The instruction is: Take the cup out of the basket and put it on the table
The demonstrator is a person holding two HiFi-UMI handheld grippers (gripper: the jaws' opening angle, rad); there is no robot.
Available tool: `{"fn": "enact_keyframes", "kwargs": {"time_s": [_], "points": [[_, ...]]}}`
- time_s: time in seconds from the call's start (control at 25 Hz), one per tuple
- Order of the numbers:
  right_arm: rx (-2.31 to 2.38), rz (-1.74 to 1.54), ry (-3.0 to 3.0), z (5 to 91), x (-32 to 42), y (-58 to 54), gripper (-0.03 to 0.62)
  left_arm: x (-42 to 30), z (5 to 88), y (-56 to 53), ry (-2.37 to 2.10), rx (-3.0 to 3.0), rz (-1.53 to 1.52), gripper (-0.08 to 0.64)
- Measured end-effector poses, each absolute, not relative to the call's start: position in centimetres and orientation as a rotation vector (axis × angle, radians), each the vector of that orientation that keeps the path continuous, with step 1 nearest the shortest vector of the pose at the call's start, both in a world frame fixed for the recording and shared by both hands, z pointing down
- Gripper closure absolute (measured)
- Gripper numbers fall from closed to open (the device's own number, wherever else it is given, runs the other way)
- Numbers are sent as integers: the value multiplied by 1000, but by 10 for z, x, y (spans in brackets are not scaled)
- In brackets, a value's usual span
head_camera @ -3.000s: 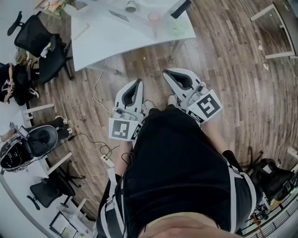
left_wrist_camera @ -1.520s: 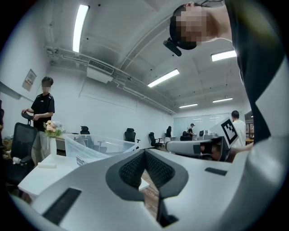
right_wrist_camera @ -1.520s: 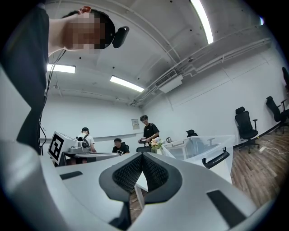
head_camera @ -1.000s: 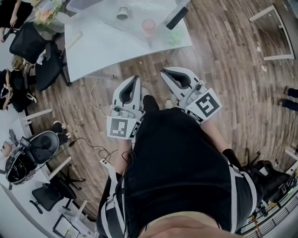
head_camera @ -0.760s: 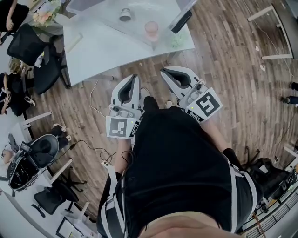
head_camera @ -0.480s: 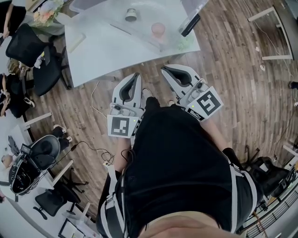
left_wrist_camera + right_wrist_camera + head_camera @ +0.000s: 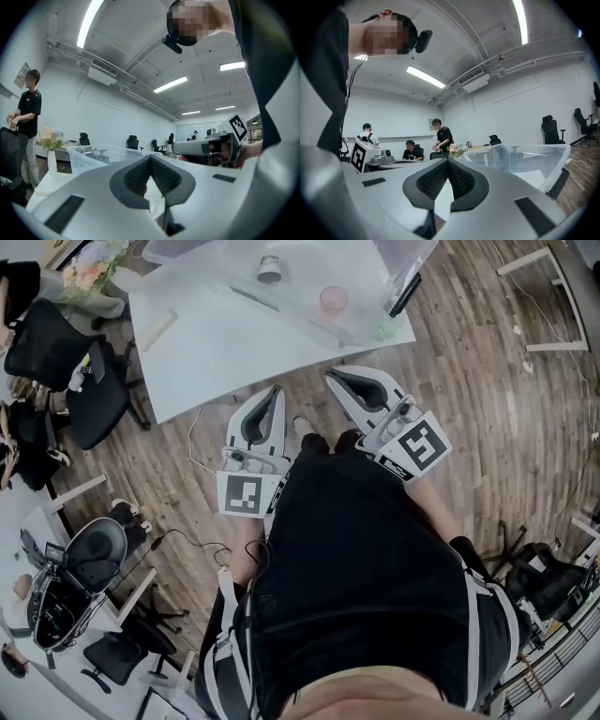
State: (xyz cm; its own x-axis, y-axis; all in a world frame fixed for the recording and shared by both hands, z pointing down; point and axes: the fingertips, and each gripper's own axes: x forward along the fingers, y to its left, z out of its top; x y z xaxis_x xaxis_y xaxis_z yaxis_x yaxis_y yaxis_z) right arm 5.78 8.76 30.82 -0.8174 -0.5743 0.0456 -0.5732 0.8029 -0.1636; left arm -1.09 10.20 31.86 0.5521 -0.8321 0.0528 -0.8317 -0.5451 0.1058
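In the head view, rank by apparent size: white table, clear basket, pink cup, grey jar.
Largest first:
white table
clear basket
pink cup and grey jar, which look alike, so unranked.

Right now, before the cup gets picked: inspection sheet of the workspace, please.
Surface: white table, ahead of both grippers.
Job's things: pink translucent cup upright, apparently inside the clear plastic basket.
Clutter: small grey jar and dark flat device, also in the basket.
Grippers: left gripper and right gripper both shut, empty, short of the table.
Cables: white cable lying on the wooden floor.
Surroundings: black office chairs, flowers, people nearby.
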Motion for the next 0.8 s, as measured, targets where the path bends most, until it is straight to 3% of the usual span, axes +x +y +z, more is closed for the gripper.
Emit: {"fn": "enact_keyframes", "kwargs": {"time_s": [0.8], "points": [[-958, -253, 2977, 308, 70, 34, 574, 1, 322, 51, -1414, 2665, -8, 541]]}}
